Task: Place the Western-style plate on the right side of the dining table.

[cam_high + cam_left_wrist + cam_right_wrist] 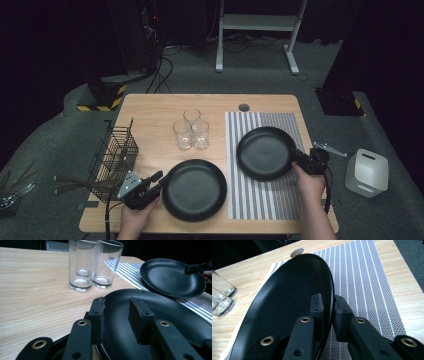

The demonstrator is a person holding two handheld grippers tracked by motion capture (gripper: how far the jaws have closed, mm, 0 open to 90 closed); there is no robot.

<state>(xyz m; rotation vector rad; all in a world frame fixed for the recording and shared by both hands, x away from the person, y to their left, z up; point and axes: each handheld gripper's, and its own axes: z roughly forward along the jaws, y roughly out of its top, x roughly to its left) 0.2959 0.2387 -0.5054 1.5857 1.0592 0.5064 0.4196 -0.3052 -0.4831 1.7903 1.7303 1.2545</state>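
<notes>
Two black plates on the bench (150,107). Near plate (194,190) sits on bare wood at approx 6 o'clock of the bench, just left of the striped mat (265,200). Far plate (265,152) is over the mat, at approx 2 o'clock from the near one; the two lie close, apart.

Left gripper (159,186) is at the near plate's 9 o'clock rim. In the left gripper view the jaws straddle that rim w/ a clear gap, one outside and one over the dish, pads not pressing; part-open.

Right gripper (300,159) is at the far plate's 4 o'clock edge. In the right gripper view its jaws stand narrow, clamped on the rim, one pad each side; that plate looks tilted.

Three glasses (191,131) stand bunched at 12 o'clock of the near plate. Wire basket (114,157) at the bench's 9 o'clock edge.
</notes>
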